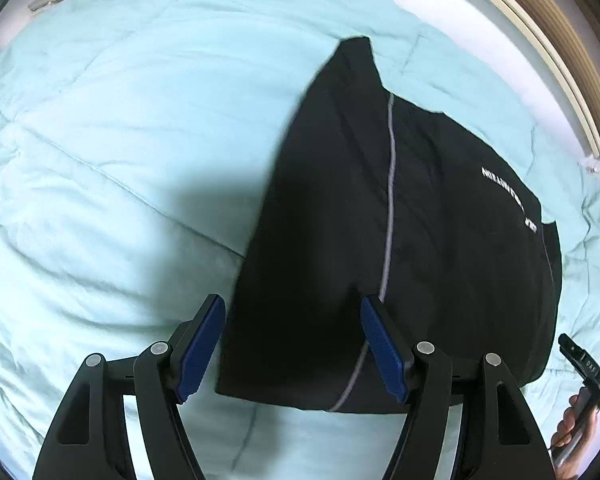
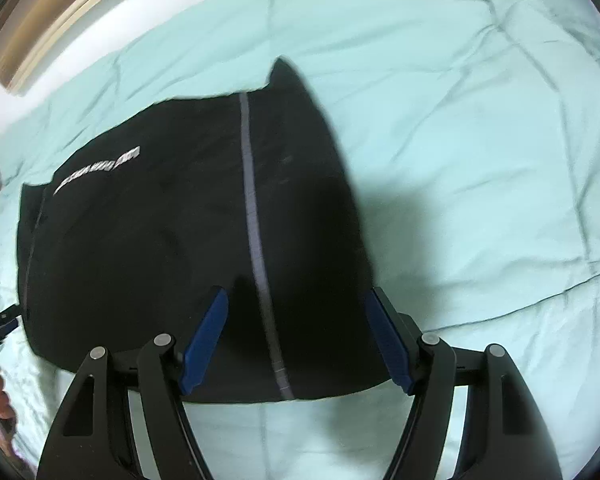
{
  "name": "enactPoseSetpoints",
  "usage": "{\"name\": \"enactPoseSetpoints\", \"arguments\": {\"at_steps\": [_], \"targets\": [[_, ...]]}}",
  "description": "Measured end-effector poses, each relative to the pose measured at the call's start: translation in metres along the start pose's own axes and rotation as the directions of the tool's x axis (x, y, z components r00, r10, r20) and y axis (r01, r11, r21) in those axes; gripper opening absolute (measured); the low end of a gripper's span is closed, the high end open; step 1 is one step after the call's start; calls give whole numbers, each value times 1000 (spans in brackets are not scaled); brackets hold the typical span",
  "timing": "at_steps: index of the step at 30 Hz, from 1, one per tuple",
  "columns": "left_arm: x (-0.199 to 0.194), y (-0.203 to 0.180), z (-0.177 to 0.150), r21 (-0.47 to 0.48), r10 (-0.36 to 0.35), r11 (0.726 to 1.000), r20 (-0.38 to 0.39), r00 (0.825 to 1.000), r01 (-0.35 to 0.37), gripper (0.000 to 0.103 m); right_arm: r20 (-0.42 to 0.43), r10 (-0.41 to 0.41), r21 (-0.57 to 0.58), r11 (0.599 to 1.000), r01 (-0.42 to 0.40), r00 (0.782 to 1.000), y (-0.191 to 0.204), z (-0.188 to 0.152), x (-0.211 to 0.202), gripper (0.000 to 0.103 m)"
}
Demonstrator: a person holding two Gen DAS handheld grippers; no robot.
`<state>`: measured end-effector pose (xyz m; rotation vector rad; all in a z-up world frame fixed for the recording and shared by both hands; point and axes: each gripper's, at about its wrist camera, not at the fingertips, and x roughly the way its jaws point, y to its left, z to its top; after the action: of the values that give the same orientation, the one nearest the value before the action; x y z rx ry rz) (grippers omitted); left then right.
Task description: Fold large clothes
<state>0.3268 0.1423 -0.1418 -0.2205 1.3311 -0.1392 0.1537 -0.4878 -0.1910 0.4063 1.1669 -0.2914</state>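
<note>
The black garment point(image 1: 400, 220) is seen lying on the pale green quilt point(image 1: 120, 140) of a bed, already doubled into a compact, roughly rectangular slab with a grey stripe point(image 1: 390, 200) along its top layer and white lettering point(image 1: 508, 200) near one edge. One corner at the garment's far end looks lifted and blurred. The folding is judged well advanced; perhaps a final fold or some smoothing remains. The left gripper point(image 1: 292, 344) is held above the garment's near edge, its jaws spread wide with nothing clamped. The right gripper point(image 2: 296, 340) hangs likewise over that edge, its jaws wide and empty.
</note>
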Motion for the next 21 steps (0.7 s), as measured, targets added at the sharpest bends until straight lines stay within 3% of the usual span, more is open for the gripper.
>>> {"name": "enactPoseSetpoints", "arguments": {"at_steps": [4, 9, 14, 16, 19, 21], "targets": [[-9, 4, 18, -4, -3, 1000, 19, 1000, 3, 72, 13, -14, 9, 1000, 14, 1000, -9, 13, 2, 73], [1, 0, 37, -21, -79, 997, 14, 997, 79, 72, 15, 68, 72, 995, -68, 998, -16, 26, 11, 76], [19, 22, 43, -62, -120, 991, -12, 993, 119, 72, -13, 136, 137, 982, -133, 991, -24, 31, 38, 77], [31, 29, 46, -87, -163, 983, -22, 986, 160, 72, -36, 175, 156, 974, -167, 984, -26, 32, 54, 77], [51, 38, 45, -119, -236, 967, -75, 969, 226, 72, -61, 195, 166, 969, -183, 979, -27, 33, 71, 91], [62, 43, 45, -144, -282, 952, -88, 955, 268, 75, -69, 217, 171, 964, -203, 974, -27, 35, 78, 93]]}}
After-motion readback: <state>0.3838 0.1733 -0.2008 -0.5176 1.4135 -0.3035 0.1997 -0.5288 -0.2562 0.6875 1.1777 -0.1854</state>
